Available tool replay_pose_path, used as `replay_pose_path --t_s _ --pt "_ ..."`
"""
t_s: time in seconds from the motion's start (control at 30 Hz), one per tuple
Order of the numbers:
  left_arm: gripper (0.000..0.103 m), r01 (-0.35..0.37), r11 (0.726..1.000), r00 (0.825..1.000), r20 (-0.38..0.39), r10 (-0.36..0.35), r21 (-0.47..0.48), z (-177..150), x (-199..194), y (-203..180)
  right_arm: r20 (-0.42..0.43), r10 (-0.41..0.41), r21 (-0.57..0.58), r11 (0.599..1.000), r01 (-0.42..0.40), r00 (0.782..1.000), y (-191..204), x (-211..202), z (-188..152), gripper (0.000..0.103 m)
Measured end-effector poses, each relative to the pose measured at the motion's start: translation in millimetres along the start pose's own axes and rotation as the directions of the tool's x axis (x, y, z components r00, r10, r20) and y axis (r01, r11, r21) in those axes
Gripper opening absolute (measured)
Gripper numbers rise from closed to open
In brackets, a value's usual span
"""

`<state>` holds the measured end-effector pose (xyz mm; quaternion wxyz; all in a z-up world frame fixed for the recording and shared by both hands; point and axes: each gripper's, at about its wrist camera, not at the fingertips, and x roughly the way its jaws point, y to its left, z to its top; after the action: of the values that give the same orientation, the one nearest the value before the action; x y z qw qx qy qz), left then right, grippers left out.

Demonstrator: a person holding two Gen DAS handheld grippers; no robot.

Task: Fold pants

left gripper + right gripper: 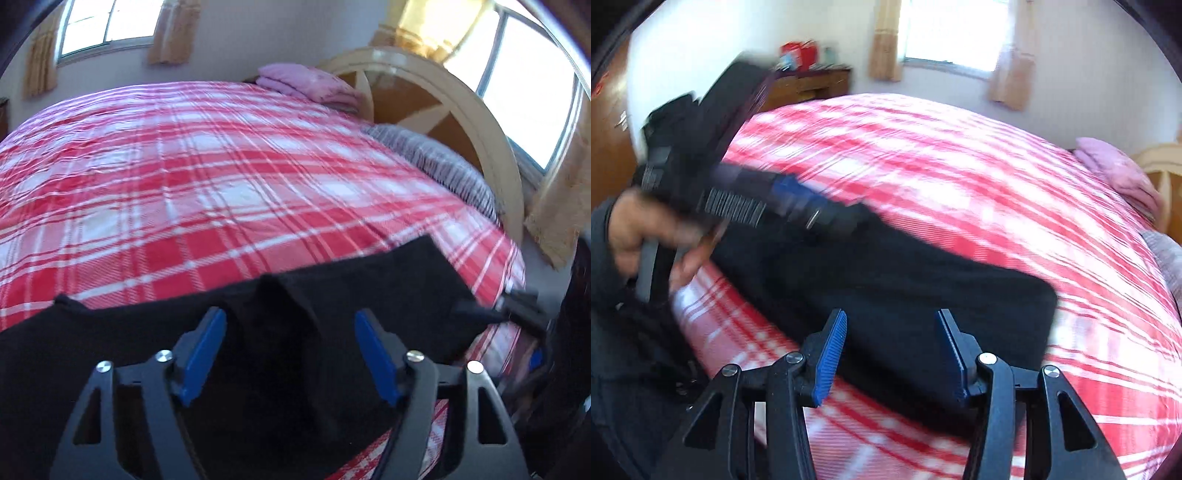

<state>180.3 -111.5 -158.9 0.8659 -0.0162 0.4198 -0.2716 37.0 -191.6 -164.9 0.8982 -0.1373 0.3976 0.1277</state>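
Note:
Black pants lie on the red plaid bedspread near its front edge. In the left wrist view my left gripper hovers over them with its blue pads apart, and a raised ridge of black cloth sits between the fingers without being pressed. In the right wrist view the pants form a long dark band with a squared right end. My right gripper stands open just above that end, holding nothing. The left gripper shows blurred at the pants' far left end, gripped by a hand.
A folded pink blanket and a grey striped pillow lie by the cream headboard. A wooden dresser with red items stands at the far wall. The bedspread stretches wide beyond the pants.

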Motion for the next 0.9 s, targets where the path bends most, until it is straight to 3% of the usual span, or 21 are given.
replay_pose_path --t_s 0.1,0.17,0.23,0.33,0.53,0.63,0.77,0.9 --pt "0.045 -0.028 0.999 0.998 -0.052 0.029 0.020 -8 14 -4 0.051 -0.001 0.117 0.993 -0.005 0.999 -34 -10 2 0.052" --pt "0.022 -0.062 0.998 0.997 -0.046 0.062 0.004 -9 12 1 0.076 0.012 0.218 0.976 -0.028 0.997 -54 -12 1 0.053" --pt "0.016 -0.012 0.997 0.999 -0.043 0.009 -0.071 -8 2 14 0.080 0.013 0.272 0.962 -0.034 0.997 -63 -11 -2 0.054" --pt "0.014 0.007 0.996 0.999 -0.049 -0.012 -0.089 -10 -9 17 0.081 -0.004 0.302 0.953 -0.021 0.997 -74 -5 -2 0.054" --pt "0.014 -0.011 0.989 0.997 -0.079 -0.001 -0.148 -23 -8 32 0.075 -0.008 0.300 0.954 -0.015 0.997 -70 -1 -4 0.055" --pt "0.017 0.012 0.984 0.999 -0.050 -0.021 -0.178 -25 -9 36 0.057 -0.017 0.298 0.954 -0.001 0.998 -70 5 -7 0.055" --pt "0.055 -0.027 0.983 0.999 -0.025 0.023 -0.179 -25 -8 32 0.044 -0.033 0.316 0.948 0.017 0.998 -72 10 -11 0.055" --pt "0.064 -0.045 0.992 0.999 -0.012 0.044 -0.120 -24 -3 19 0.064 -0.039 0.343 0.939 0.015 0.997 -78 8 -12 0.056"
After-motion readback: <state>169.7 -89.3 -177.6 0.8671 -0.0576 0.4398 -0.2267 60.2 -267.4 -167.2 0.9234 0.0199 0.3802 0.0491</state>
